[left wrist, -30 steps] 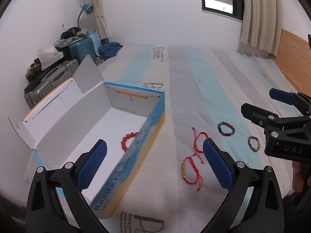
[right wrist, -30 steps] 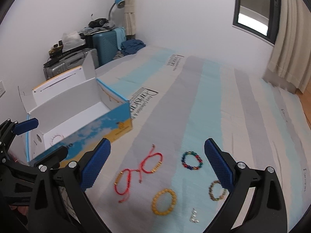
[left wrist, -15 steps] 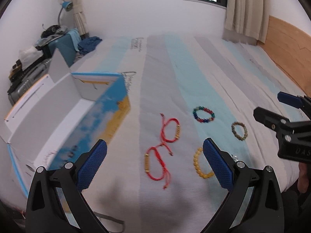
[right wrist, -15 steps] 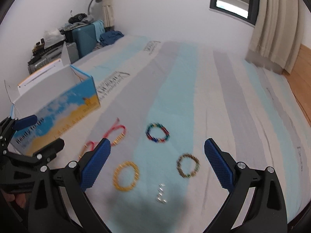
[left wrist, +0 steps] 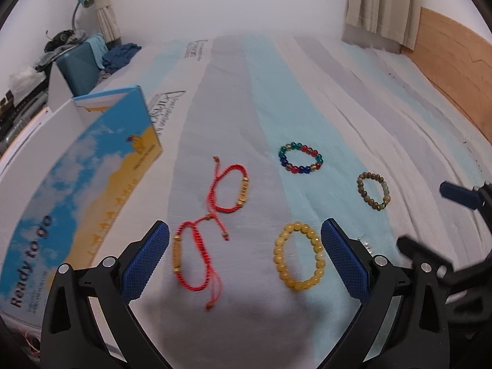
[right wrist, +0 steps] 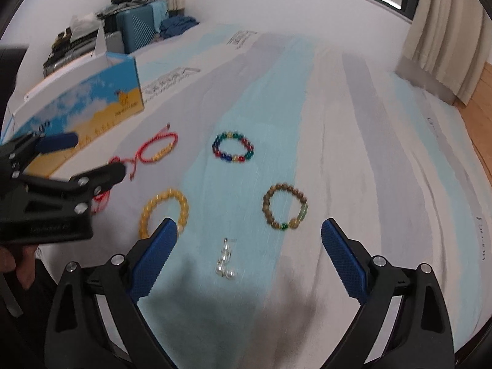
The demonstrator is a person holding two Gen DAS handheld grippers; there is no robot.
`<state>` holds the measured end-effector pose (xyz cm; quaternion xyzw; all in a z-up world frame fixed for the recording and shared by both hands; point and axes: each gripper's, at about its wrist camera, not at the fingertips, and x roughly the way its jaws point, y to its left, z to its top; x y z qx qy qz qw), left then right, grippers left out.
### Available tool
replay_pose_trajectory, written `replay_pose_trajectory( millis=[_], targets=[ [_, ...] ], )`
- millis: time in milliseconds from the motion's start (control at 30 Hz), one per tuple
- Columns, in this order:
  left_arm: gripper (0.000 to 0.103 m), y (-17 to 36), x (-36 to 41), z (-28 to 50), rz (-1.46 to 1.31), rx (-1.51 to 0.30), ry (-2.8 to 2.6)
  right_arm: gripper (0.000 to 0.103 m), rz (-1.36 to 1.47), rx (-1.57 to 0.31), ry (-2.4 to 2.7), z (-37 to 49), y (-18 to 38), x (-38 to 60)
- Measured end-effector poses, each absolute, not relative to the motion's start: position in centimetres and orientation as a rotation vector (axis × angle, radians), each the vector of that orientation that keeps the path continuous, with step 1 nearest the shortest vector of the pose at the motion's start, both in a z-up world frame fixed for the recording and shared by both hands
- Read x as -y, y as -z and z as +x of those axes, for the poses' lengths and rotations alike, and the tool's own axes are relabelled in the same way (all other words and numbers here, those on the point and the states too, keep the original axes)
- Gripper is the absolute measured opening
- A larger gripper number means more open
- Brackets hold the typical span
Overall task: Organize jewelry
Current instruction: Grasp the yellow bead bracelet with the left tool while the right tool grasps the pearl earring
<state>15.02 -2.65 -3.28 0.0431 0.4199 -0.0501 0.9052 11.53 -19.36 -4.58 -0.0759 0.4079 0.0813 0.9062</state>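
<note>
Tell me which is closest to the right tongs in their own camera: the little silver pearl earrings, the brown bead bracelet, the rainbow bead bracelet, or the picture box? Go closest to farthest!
From the right tongs:
1. Little silver pearl earrings, right between the fingers.
2. Brown wooden bead bracelet, just ahead, slightly right.
3. Rainbow glass bead bracelet, farther up the blue stripe.
4. Blue and yellow cardboard picture box, far off to the left.

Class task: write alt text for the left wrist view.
Open left gripper hovers over a striped bedsheet holding two red cord bracelets, a yellow bead bracelet, a multicoloured one and a brown one; a printed box stands at left.
</note>
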Motion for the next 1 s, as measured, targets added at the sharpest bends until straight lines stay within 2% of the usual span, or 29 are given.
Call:
replay_pose_trajectory(
  millis=[133,400,833,1000],
  targets=[
    [0.097,4.7,3.9,15.8,0.101,-0.887,0.119,0.083,-0.142,-0.877,-0.215,11.5,6.3,19.3],
    [0.095,7.6,5.0,17.0,0.093,-0.937,0.131,0.064,-0.118,-0.942,-0.293,11.5,9.2,18.7],
    [0.075,10.6,6.3,17.7,0.117,-0.993,0.163,0.043,-0.066,-1.009,-0.338,12.5,11.4,18.9],
    [0.066,10.8,6.4,17.6,0.111,-0.999,0.179,0.031,-0.080,-1.013,-0.342,12.7,11.5,18.7]
  ],
)
